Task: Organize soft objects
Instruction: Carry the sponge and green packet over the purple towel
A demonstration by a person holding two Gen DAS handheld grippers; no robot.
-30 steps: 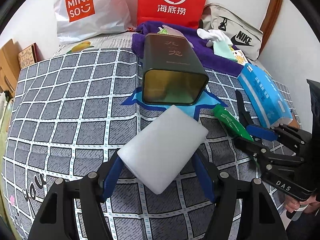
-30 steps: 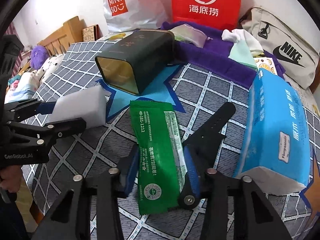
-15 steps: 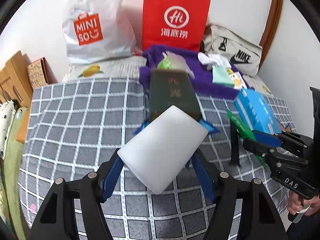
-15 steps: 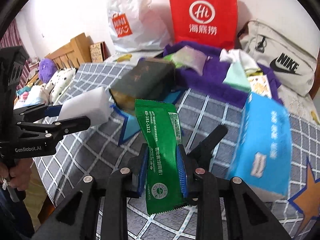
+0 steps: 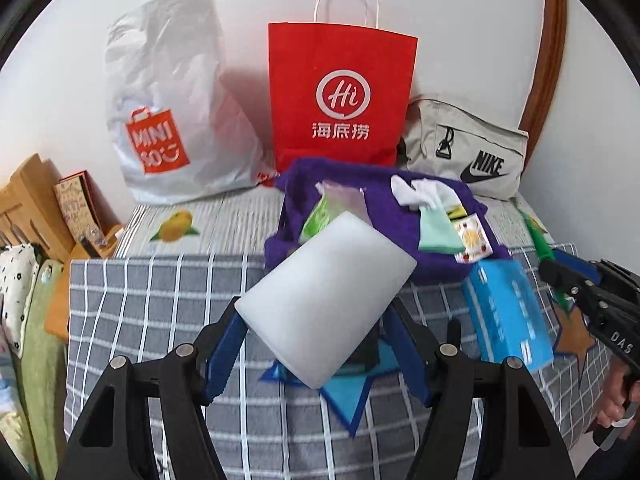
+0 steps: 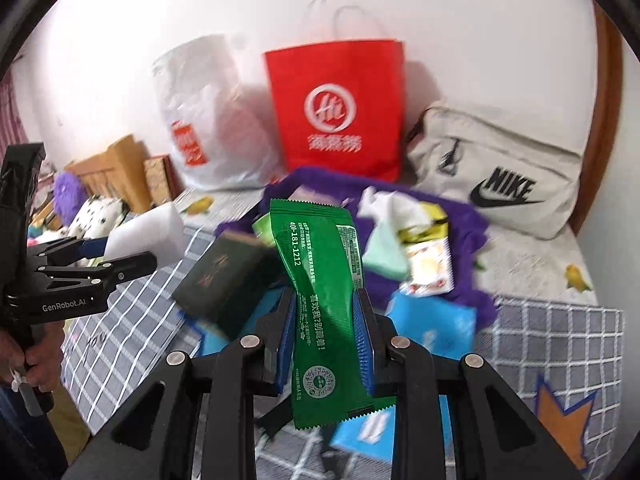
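A white foam block (image 5: 326, 300) is pinched between the blue pads of my left gripper (image 5: 316, 320), which is shut on it and held above the checked bedspread (image 5: 152, 304). In the right wrist view the same block (image 6: 148, 232) shows at the left. My right gripper (image 6: 325, 304) is shut on a green sachet (image 6: 320, 272) that stands upright between its pads, off the bed. Behind both lies a purple towel (image 5: 392, 216) with a white cloth (image 5: 416, 192), a mint packet (image 5: 436, 232) and small sachets on it.
A dark green tin (image 6: 224, 284) lies on a blue star mat beside a blue tissue pack (image 5: 508, 312). Against the wall stand a white shopping bag (image 5: 168, 120), a red paper bag (image 5: 340, 96) and a grey Nike bag (image 5: 468, 152). A wooden headboard (image 5: 28, 192) is at the left.
The right gripper closed on the green sachet and lifted it off the bed. Both grippers rose, so the bed now looks farther below. The left kept hold of the foam block.
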